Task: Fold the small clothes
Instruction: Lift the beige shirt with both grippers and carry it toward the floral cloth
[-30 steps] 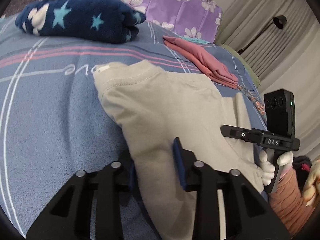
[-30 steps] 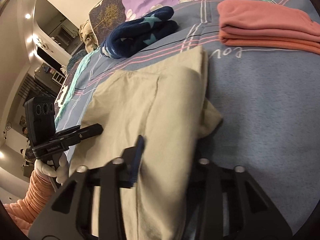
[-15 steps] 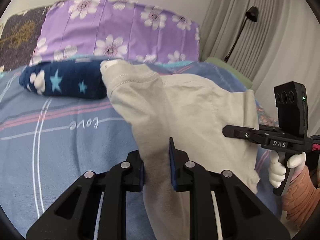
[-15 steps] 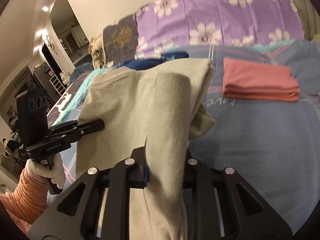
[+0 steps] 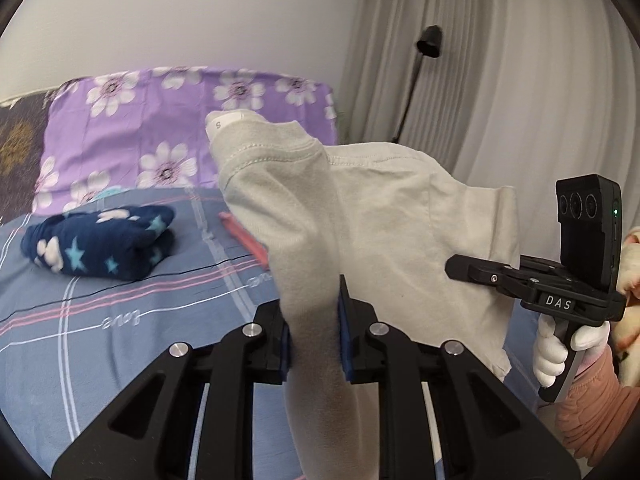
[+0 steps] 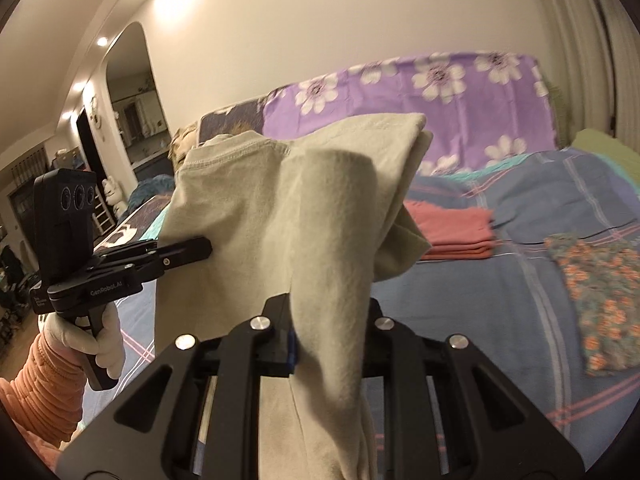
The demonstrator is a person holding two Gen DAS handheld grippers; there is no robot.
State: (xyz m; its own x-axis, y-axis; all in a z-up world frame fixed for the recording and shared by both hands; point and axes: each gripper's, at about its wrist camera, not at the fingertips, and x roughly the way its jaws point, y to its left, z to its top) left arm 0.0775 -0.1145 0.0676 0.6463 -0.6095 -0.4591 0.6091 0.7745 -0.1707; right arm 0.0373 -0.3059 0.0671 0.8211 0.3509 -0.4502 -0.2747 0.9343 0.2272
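The beige T-shirt (image 5: 392,216) is up in the air between my two tools, clear of the bed (image 5: 120,320), collar and size tab at the top in the left view. My left hand-held gripper (image 5: 314,336) is clamped on a bunched fold of it, cloth pinched right between the blue pads and trailing down through the frame. My right hand-held gripper (image 6: 328,340) bites the other side the same way, fabric draped over and down through its jaws. In each view the opposite tool sits beside the hanging panel, so the shirt spans between them.

To do this lift well, I reckon: keep both grips level, hold the two tools apart enough to pull the panel taut, and let the slack hang free before laying it down flat. The right side looks doubled over with a loose corner dangling, so I'd watch that it doesn't tuck under.

Further out, a folded pink garment (image 6: 456,236) and a rolled navy star-print piece (image 5: 104,246) lie on the blue bedspread, a floral cloth (image 6: 600,296) off to the right, purple flowered pillow (image 5: 168,128) behind.
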